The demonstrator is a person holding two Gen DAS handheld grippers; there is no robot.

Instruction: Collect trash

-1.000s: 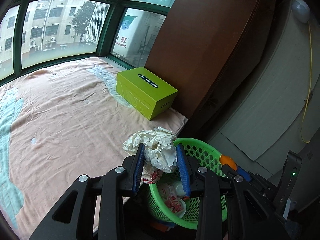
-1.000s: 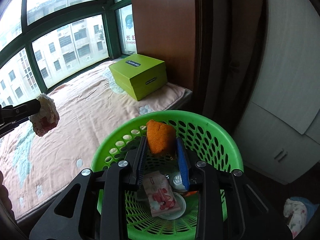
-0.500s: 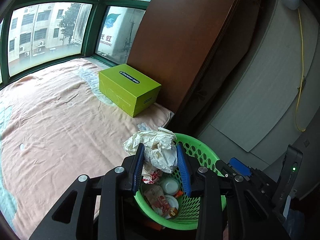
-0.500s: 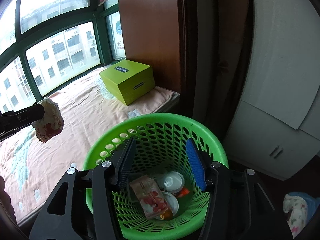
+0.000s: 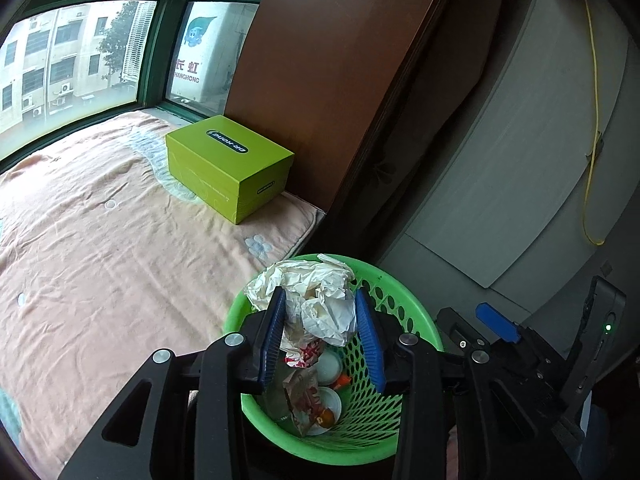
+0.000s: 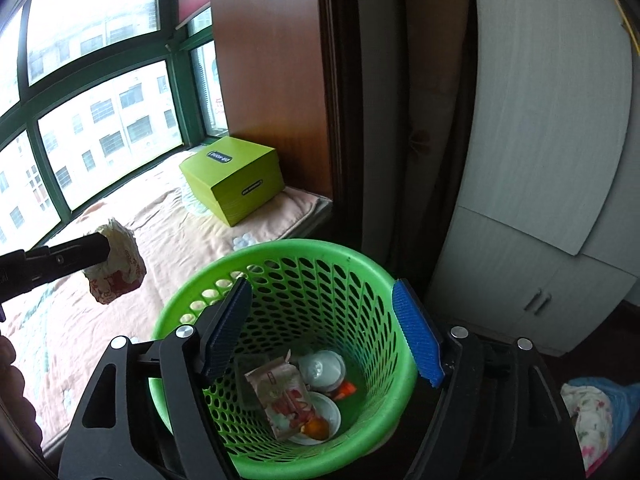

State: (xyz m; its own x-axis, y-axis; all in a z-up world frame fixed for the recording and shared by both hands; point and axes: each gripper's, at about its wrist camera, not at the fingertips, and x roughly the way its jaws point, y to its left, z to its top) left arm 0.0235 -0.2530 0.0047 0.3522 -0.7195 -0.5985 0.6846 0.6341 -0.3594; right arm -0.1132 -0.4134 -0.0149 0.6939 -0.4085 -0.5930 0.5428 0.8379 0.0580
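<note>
My left gripper [image 5: 320, 312] is shut on a crumpled white paper wad [image 5: 316, 300] with red print and holds it above the near rim of the green mesh basket [image 5: 400, 308]. In the right wrist view that wad [image 6: 116, 268] hangs left of the basket [image 6: 360, 272]. My right gripper [image 6: 320, 316] is open and empty above the basket mouth. Inside lie a snack wrapper [image 6: 280, 396], white lids [image 6: 322, 364] and an orange piece [image 6: 316, 426].
A lime-green shoe box [image 5: 228, 168] sits on the peach blanket [image 5: 100, 248] by the window. A brown wooden panel [image 5: 320, 60] and white cupboard doors [image 6: 540, 160] stand behind the basket. Patterned cloth [image 6: 592, 408] lies on the floor at right.
My right gripper opened and dropped the orange piece into the basket. My left gripper carried the paper wad right, over the basket.
</note>
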